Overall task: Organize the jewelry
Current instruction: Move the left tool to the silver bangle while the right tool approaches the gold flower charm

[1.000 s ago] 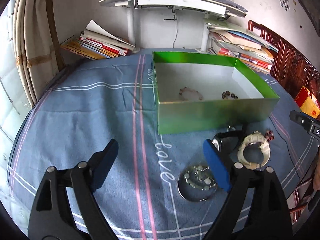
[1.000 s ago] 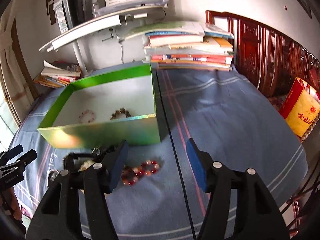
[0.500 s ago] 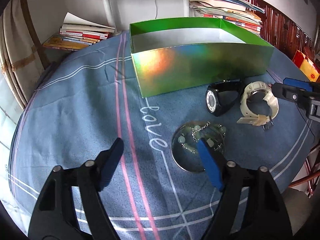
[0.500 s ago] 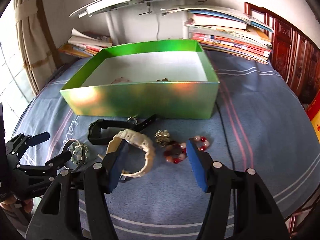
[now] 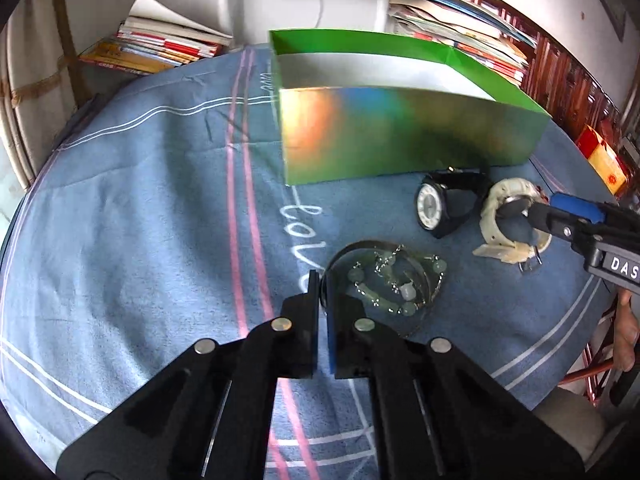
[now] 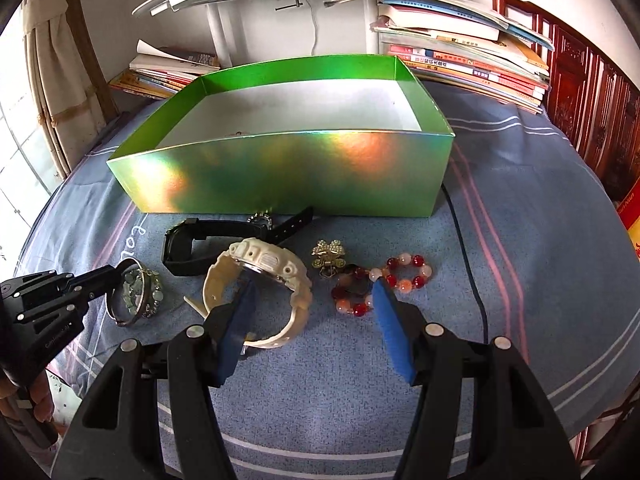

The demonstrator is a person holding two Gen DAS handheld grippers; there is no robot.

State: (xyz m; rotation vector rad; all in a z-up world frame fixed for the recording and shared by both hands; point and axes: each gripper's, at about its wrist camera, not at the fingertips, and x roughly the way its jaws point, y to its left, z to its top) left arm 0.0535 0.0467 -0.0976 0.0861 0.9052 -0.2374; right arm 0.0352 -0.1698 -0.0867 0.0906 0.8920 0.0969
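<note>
We are clamping our left tool [image 5: 323,300], its jaws having just been closing, on the silver bangle [image 5: 340,254] lying on the blue-clothed worktop [image 5: 140,200]. Our right tool [image 6: 312,300] is standing apart over the cream watch [image 6: 276,264], near the green box [image 6: 280,172].

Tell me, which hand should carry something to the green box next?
Probably the left: the left gripper is shut on the metal bangle, ready to lift. The right gripper is open over the cream watch.
</note>
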